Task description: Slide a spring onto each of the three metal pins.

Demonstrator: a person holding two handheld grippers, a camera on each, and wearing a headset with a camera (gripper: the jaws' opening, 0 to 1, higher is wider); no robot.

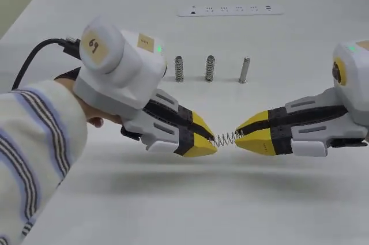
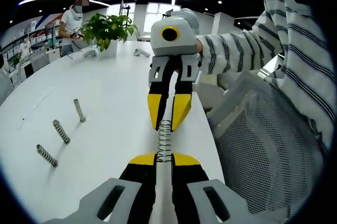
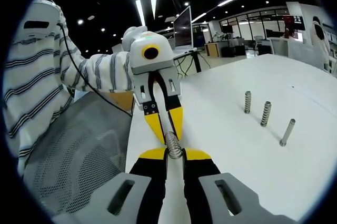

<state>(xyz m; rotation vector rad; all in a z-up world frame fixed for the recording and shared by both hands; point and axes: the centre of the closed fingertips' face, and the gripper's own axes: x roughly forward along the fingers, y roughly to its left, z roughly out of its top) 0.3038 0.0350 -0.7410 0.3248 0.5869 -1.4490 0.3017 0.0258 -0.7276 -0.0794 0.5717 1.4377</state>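
Observation:
A small steel spring (image 1: 226,138) hangs level above the white table, held at both ends. My left gripper (image 1: 212,143) is shut on its left end and my right gripper (image 1: 238,137) is shut on its right end, tips facing each other. The same spring (image 2: 165,140) runs between the yellow tips in the left gripper view, and the spring (image 3: 173,145) also lies between the tips in the right gripper view. Behind stand three upright pins in a row: the left pin (image 1: 179,69) and middle pin (image 1: 210,68) each carry a spring, the right pin (image 1: 244,70) is bare.
A white power strip (image 1: 229,10) lies flat at the far side of the table. A black cable (image 1: 31,60) runs from the left gripper off the table's left edge. A potted plant (image 2: 107,30) stands at the table's far end in the left gripper view.

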